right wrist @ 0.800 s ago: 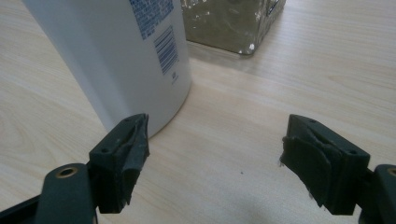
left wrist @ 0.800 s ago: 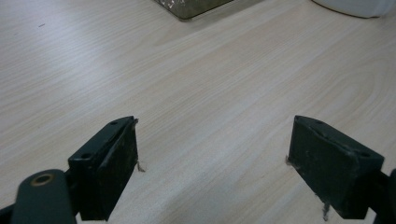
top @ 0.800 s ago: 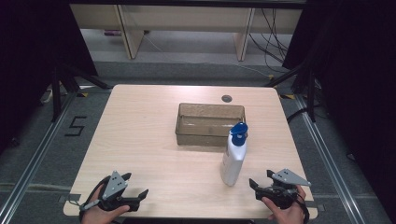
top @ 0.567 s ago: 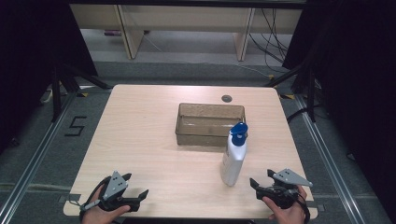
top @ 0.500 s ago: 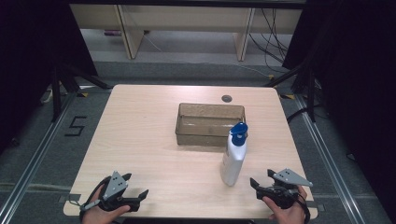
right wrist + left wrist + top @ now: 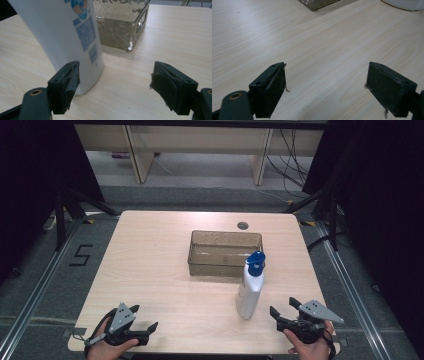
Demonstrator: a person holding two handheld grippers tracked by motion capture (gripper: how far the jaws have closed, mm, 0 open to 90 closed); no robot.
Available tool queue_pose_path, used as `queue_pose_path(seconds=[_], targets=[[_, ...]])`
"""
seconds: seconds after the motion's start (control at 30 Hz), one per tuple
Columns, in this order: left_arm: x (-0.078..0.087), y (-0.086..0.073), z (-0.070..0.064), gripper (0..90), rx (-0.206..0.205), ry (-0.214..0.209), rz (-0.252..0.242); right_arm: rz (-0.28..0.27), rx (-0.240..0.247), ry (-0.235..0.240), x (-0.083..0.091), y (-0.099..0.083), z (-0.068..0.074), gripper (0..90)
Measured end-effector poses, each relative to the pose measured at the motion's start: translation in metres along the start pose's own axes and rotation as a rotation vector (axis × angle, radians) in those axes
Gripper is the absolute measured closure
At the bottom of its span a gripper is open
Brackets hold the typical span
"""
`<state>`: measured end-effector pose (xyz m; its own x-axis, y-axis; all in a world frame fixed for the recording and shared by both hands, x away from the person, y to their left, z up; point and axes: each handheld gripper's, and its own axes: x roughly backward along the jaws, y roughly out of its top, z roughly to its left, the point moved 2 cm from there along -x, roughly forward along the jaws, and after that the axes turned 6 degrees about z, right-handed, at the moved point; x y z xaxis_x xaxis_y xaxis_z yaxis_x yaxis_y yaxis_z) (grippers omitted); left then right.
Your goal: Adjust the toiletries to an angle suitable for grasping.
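bottle: the white bottle (image 6: pixel 249 292) with the blue cap (image 6: pixel 256 260) is standing upright on the table (image 6: pixel 155 270), right of centre, just near of the bin's near right corner.
bin: the clear brownish bin (image 6: pixel 225 254) is sitting at mid-table with nothing visible inside; the bottle is standing just beside its near wall, and i cannot tell whether they are touching.
right gripper: the right gripper (image 6: pixel 286 310) is hovering at the near right edge with its jaws spread wide and nothing between them; in the right gripper view (image 6: pixel 115 86) the bottle is lying off toward one jaw rather than centred in the gap.
left gripper: the left gripper (image 6: pixel 145 317) is resting at the near left edge, well apart from the bottle, jaws wide over bare table (image 6: pixel 325 85).
risk, tipping: the bottle is tall on a narrow base, so a jaw that is arriving off-centre is likely to be pushing it over before the other jaw is meeting it.
risk, knocking: a shove toward the far side is likely to be driving the bottle against the bin and sliding the bin.
risk, slipping: the smooth, rounded body is probably prone to twisting out of a pinch that is landing too low or too near one edge.
risk, cap: gripping up at the cap is looking unwise, since the heavy body would be swinging below.
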<state>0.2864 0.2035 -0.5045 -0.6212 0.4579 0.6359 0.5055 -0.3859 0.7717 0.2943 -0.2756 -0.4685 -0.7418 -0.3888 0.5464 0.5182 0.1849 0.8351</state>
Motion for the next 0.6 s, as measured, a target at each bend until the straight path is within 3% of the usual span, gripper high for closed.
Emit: queue_pose_path(seconds=[0.03,0.23,0.33,0.4,0.6], targets=[[0.0,0.0,0.0,15.5,-0.004,0.0,0.001,0.003,-0.032,0.01,0.002,0.001,0.003,22.4],[0.0,0.0,0.0,15.5,0.001,0.003,0.003,-0.051,0.022,0.001,0.011,0.011,0.006,21.1],[0.0,0.0,-0.001,15.6,0.003,0.002,0.002,-0.07,-0.015,0.028,0.018,0.016,0.012,20.7],[-0.001,0.0,-0.001,15.6,0.003,0.002,0.001,-0.079,0.028,0.029,0.024,0.022,0.014,20.6],[0.0,0.001,-0.002,15.7,-0.007,-0.003,0.003,-0.106,0.059,0.055,0.033,0.038,0.03,20.5]])
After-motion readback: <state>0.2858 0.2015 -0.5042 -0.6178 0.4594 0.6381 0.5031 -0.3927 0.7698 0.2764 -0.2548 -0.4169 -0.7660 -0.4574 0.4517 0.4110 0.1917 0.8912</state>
